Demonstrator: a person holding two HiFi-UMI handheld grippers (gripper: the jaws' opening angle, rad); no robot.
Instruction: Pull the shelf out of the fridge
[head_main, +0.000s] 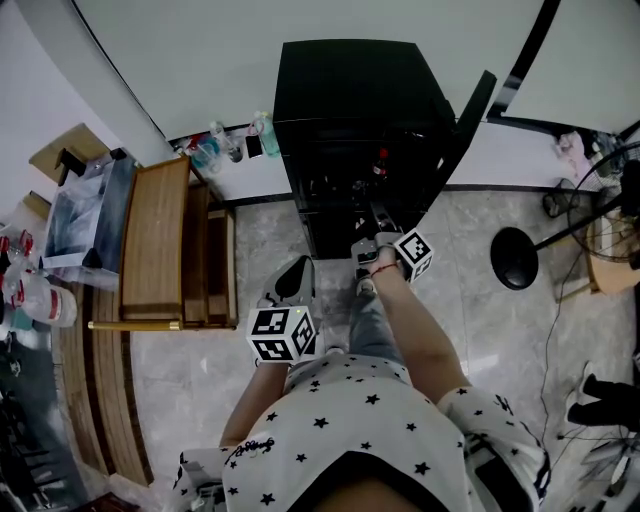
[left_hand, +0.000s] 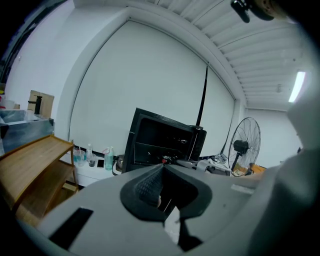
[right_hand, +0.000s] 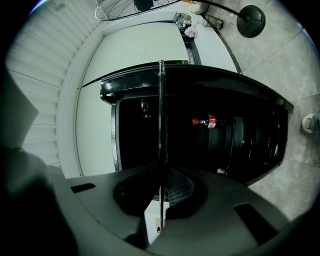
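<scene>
The shelf (right_hand: 160, 130) is a thin pane seen edge-on in the right gripper view. Its far end is inside the open black fridge (head_main: 350, 90), and its near edge is pinched in the right tool (right_hand: 161, 172), which is clamped right on it. A red-capped bottle (right_hand: 205, 121) sits deeper in the fridge. The left tool (left_hand: 162, 167) hangs back over the floor, jaws together and empty. There's a wooden rack (head_main: 155, 240) off to the left.

The fridge (head_main: 360, 110) is black and shiny. The shelf (right_hand: 161, 110) looks like thin, clear glass. The right gripper (right_hand: 161, 189) is dull grey plastic with bumpy dark pads (right_hand: 181, 187). The rack (head_main: 155, 240) is smooth wood. The floor (head_main: 470, 330) is shiny stone.
</scene>
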